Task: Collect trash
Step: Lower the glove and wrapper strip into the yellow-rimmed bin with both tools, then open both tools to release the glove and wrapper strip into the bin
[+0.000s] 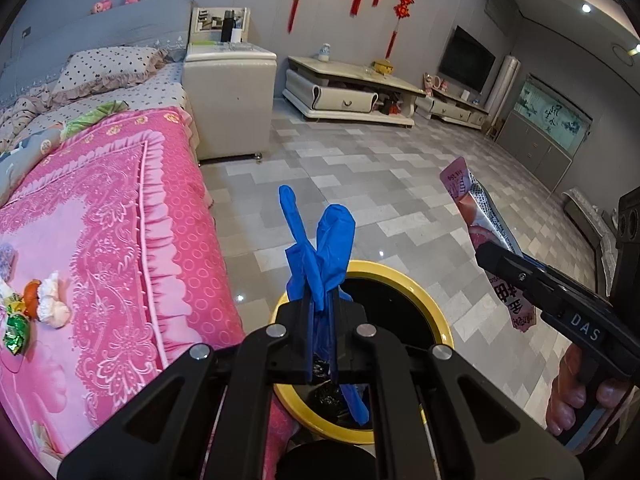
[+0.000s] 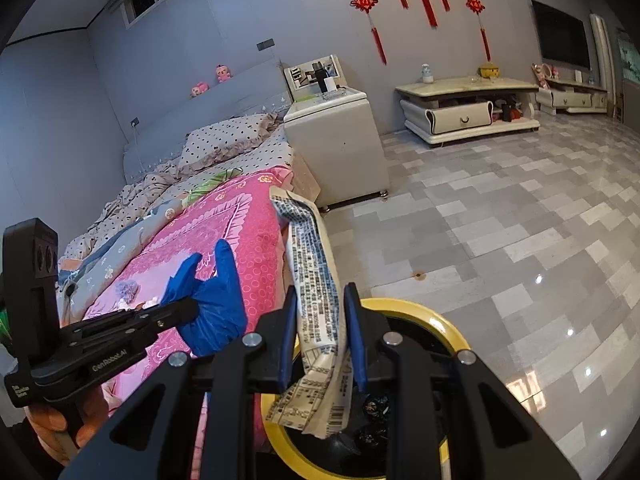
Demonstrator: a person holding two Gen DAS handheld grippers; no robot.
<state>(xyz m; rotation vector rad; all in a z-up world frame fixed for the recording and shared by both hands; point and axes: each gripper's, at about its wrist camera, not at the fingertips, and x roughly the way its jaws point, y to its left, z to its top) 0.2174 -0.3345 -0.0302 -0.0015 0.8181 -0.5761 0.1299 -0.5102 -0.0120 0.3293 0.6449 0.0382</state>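
Observation:
My left gripper [image 1: 322,312] is shut on a blue rubber glove [image 1: 320,248], which sticks up past the fingers and hangs down below them. It hovers over the yellow-rimmed bin [image 1: 416,284] lined with a black bag. My right gripper [image 2: 322,320] is shut on a long snack wrapper [image 2: 316,276], pink on one side [image 1: 474,216] and printed white on the other, above the same bin [image 2: 424,314]. From the right wrist view the left gripper [image 2: 188,306] with the glove [image 2: 216,300] shows at the left. More wrappers and tissue [image 1: 36,308] lie on the pink bedspread.
The bed with the pink cover [image 1: 120,220] runs along the left, right beside the bin. A white bedside cabinet [image 1: 230,100] stands beyond it. A low TV stand [image 1: 348,92] lines the far wall. Grey tiled floor [image 2: 500,240] spreads to the right.

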